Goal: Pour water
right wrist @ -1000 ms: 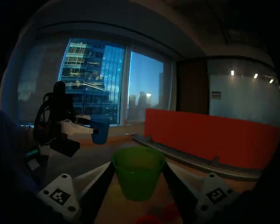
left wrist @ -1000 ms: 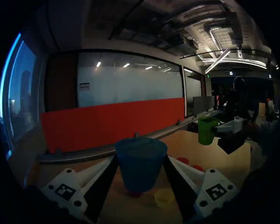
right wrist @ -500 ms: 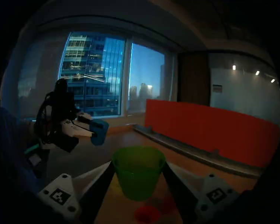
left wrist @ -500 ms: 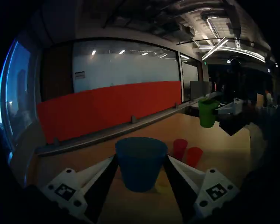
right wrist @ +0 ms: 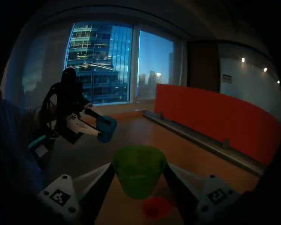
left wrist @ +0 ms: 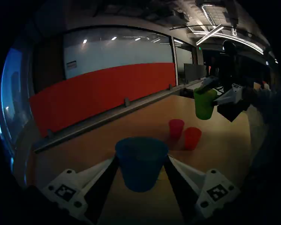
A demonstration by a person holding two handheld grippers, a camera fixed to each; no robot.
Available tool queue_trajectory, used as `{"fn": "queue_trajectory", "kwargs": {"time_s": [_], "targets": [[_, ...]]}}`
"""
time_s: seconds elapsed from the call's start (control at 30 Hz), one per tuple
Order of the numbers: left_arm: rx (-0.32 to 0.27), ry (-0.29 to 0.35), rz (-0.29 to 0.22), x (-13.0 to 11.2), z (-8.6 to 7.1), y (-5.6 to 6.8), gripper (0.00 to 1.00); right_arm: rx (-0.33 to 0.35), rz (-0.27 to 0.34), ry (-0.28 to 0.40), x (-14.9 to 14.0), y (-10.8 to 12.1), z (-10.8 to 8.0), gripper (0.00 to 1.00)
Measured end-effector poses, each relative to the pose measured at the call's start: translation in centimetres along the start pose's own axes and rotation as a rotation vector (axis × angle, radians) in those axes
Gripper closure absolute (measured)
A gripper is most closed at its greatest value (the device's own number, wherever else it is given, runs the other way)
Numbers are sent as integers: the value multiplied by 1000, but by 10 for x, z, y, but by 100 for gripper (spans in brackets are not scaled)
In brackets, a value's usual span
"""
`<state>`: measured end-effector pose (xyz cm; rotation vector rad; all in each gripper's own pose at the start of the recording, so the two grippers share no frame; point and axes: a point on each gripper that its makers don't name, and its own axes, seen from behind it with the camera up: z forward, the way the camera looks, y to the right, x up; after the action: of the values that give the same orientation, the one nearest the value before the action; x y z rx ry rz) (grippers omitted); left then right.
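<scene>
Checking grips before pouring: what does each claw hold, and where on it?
Left claw: blue cup, by its side walls below the rim. Right claw: green cup, likewise.

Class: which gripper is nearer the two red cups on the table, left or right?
Right. The right gripper, shut on the green cup, hovers just above the red cups; the left gripper, shut on the blue cup, sits farther back from them.
</scene>
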<state>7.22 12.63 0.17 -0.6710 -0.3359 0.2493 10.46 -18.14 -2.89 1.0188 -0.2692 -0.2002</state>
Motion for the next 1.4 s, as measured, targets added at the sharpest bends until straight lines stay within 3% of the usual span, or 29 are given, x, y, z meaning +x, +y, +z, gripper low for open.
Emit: {"fn": "queue_trajectory", "kwargs": {"time_s": [0.7,1.4], "targets": [[-100,-236,108,-72,14,23,15,109,-50,-210,-65,-24,36,9],[-195,-328,85,-125,35,46,15,159,-106,-364,-129,-41,64,7]]}}
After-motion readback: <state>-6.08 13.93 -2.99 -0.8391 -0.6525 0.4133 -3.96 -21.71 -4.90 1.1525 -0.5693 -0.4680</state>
